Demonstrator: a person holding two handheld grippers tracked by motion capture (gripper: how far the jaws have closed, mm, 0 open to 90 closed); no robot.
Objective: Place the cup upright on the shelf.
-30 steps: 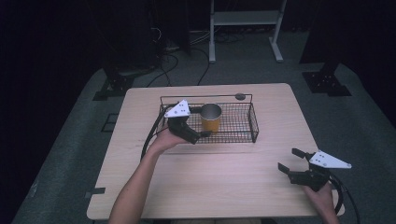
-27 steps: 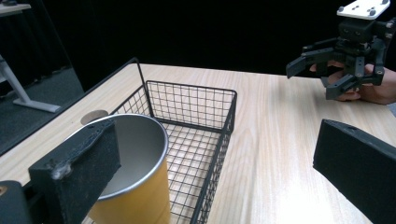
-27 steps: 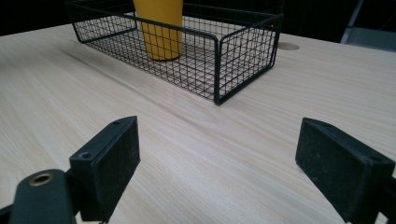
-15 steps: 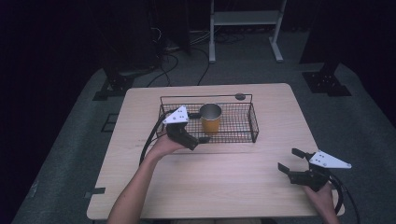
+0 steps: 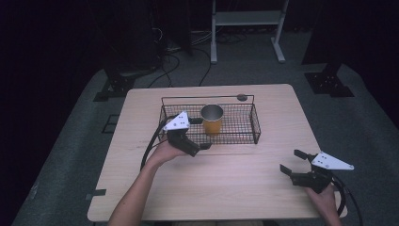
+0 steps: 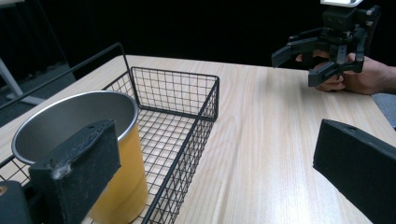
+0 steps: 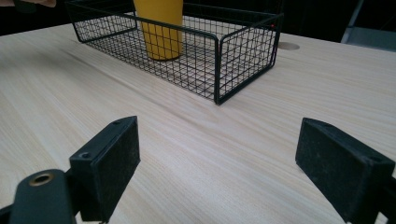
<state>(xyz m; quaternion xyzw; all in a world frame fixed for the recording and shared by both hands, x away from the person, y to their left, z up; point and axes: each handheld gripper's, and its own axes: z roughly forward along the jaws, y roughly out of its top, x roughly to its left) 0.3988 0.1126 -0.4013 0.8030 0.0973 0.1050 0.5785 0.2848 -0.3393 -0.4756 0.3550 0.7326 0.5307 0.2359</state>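
We have the yellow cup point(image 5: 212, 120) standing upright inside the black wire basket point(image 5: 244, 137), which sits toward the far edge of the worktop point(image 5: 226, 188), the cup left of the basket's middle. Our left gripper point(image 5: 199, 133) hangs at the basket's near-left part, its jaws spread wide: in the left gripper view one black pad point(image 6: 79, 168) lies just in front of the cup's wall point(image 6: 123, 186) and the other pad point(image 6: 359, 163) is well out over bare wood beyond the basket's wire wall, so nothing is clamped. Our right gripper point(image 5: 295, 162) rests near the near-right corner of the worktop, well apart from the basket, its jaws also apart and empty; its own view looks across the wood at the basket's corner point(image 7: 217, 70) and the cup point(image 7: 159, 28) beyond. We judge the step in hand to be either the approach to grasp the cup or the moment just after letting it go in the basket; from these pictures we cannot tell which. If a grasp is meant, the next move calls for bringing the far jaw over the basket's wire wall so both pads bracket the cup, one on each side, then closing without tipping the cup or snagging the mesh. The right gripper has no part yet.
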